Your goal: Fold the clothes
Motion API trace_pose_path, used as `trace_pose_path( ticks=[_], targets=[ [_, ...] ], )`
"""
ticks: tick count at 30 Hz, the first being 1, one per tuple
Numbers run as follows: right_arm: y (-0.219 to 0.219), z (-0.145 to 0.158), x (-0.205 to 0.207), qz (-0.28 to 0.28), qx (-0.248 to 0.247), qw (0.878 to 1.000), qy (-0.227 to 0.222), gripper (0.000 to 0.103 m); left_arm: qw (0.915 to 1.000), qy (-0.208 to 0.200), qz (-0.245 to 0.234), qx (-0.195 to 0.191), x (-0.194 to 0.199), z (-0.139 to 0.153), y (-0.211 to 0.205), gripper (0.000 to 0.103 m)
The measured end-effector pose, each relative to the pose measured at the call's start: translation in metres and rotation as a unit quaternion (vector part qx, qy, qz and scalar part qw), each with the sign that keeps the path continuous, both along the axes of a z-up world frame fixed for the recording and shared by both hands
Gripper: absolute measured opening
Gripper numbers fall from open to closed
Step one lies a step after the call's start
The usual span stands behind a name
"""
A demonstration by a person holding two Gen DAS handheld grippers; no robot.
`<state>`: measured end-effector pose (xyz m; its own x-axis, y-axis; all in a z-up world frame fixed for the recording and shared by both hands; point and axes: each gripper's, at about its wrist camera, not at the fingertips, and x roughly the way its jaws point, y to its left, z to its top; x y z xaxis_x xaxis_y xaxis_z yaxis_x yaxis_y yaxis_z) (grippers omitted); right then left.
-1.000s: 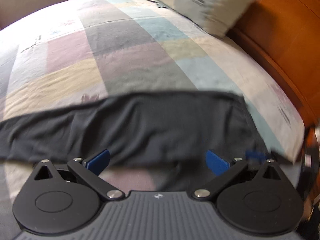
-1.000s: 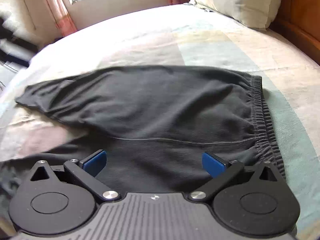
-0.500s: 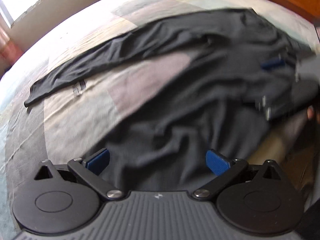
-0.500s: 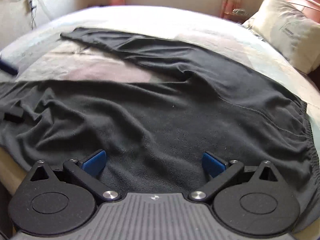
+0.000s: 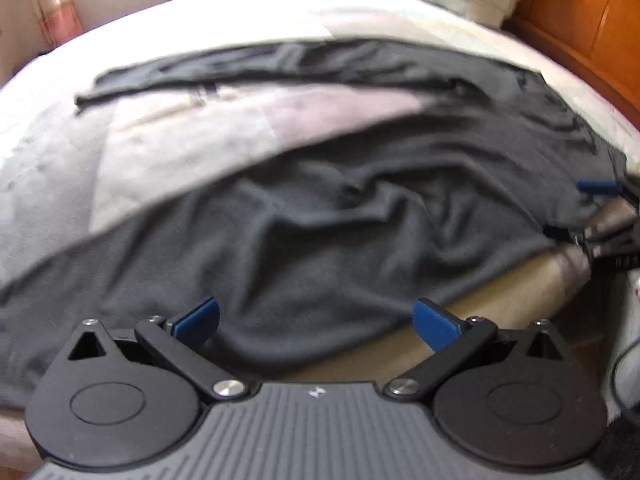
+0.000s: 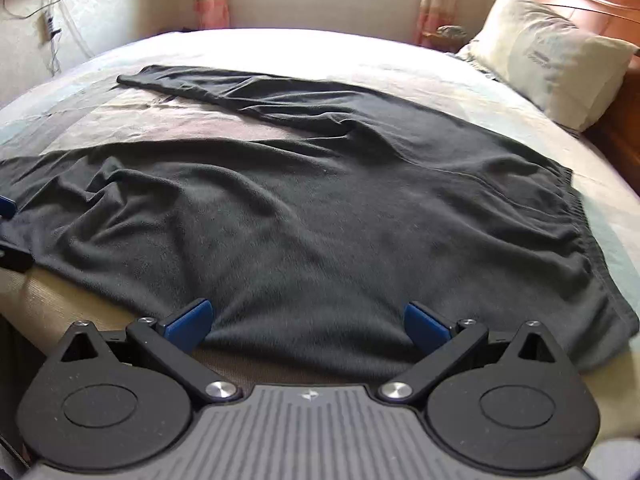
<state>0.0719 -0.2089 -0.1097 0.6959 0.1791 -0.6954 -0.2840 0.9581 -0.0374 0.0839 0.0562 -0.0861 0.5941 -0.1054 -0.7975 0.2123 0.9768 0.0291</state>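
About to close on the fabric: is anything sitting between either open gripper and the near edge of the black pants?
Nothing visible. The right gripper is open right at the black pants, whose near edge drapes over the bed side between its fingers. The left gripper is also open at that edge. No other object lies on the fabric.

Bed (image 6: 440,80) covered by a pastel patchwork bedspread. Dark grey trousers (image 6: 320,208) lie spread flat across it, waistband toward the headboard side, one leg along the near edge and partly overhanging it, the other angled toward the far edge. Cream pillow (image 6: 552,56) at the headboard end.
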Motion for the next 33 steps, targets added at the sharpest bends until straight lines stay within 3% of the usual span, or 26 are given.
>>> trace_pose_path(
  ticks=[3, 7, 11, 19, 27, 33],
  targets=[
    [0.005, 0.002, 0.001, -0.019, -0.007, 1.0, 0.007, 0.103, 0.9997, -0.017, 0.016, 0.009, 0.004, 0.003, 0.008, 0.102],
    [0.006, 0.004, 0.001, -0.027, -0.009, 0.999, 0.018, 0.103, 0.9978, 0.031, 0.058, -0.01, 0.006, -0.016, 0.029, 0.102],
    [0.008, 0.011, 0.01, -0.022, -0.015, 0.999, 0.045, 0.103, 0.997, 0.019, 0.061, -0.043, -0.006, -0.009, 0.045, 0.102],
    [0.028, 0.048, 0.05, 0.02, -0.012, 0.997, 0.075, 0.103, 0.9949, -0.012, 0.099, -0.018, 0.0, 0.012, 0.082, 0.102],
    [0.087, 0.099, 0.142, 0.1, 0.0, 0.994, 0.054, 0.103, 0.998, 0.016, 0.059, -0.017, 0.017, 0.002, 0.091, 0.102],
    [0.134, 0.103, 0.23, 0.139, 0.01, 0.988, 0.073, 0.103, 0.9994, 0.007, 0.027, -0.019, 0.023, 0.005, 0.094, 0.102]
  ],
)
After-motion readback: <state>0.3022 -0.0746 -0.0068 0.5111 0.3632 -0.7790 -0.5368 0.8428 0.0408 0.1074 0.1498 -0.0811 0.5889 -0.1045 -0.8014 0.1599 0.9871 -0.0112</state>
